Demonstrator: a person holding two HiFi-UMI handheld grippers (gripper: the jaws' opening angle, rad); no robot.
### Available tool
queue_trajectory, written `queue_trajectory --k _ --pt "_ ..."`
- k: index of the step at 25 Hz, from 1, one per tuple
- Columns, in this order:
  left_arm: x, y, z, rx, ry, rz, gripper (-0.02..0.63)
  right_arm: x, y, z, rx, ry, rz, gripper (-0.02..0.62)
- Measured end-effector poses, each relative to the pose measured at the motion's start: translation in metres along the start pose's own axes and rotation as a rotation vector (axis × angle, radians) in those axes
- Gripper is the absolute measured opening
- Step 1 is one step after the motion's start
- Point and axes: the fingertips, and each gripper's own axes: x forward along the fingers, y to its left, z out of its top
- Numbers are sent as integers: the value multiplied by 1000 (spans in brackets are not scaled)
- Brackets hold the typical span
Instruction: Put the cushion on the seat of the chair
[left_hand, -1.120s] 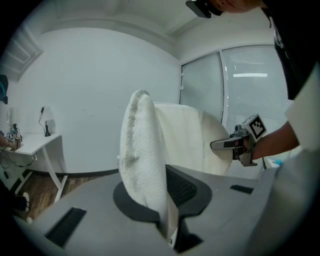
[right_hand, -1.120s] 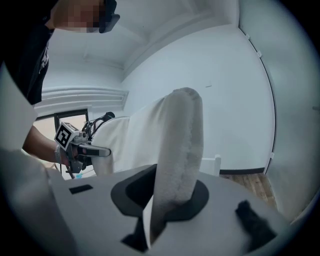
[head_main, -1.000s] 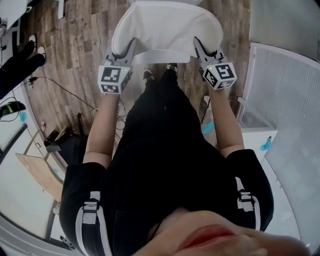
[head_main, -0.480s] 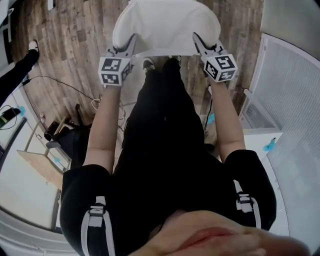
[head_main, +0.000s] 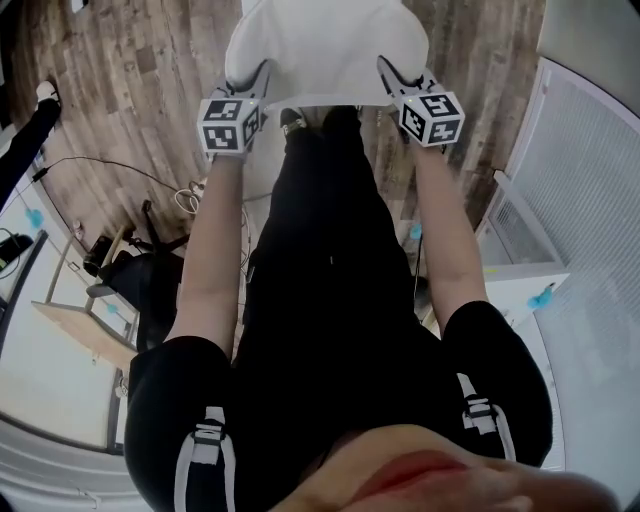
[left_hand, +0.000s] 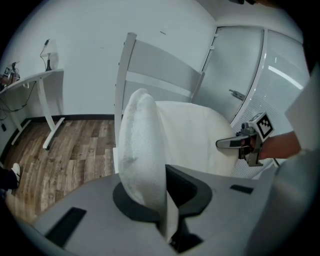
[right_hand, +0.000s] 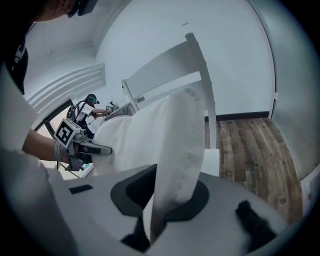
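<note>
Head view shows you the cushion spread flat at the far end of your arms. The left gripper is on its left edge and the right gripper on its right edge. From up there it hides the chair completely, and only floor shows around it.

Your gripper views fill that gap. The chair back stands just beyond the cushion, and a sliver of seat shows below it. So the cushion looks to be in the air in front of the back, not yet resting on the seat. These views also show each pair of jaws clamped on a thin fold of the cushion's rim.

Expect it to be light, soft and plump, bulging between your two grips. It isn't fragile or slippery, but so thin a pinch could slide off. Opposite edges are the right hold, as they keep it spread.
</note>
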Motion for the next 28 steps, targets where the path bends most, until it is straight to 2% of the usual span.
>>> queue_trajectory --k 7,15,28 --pt "59 22 -38 -63 94 -11 54 47 -32 -40 30 84 1 51" --pt "99 36 -66 -94 169 -6 55 84 -59 -73 69 165 8 54" --pt "146 67 -78 -58 273 45 75 126 -92 -91 1 327 -60 77"
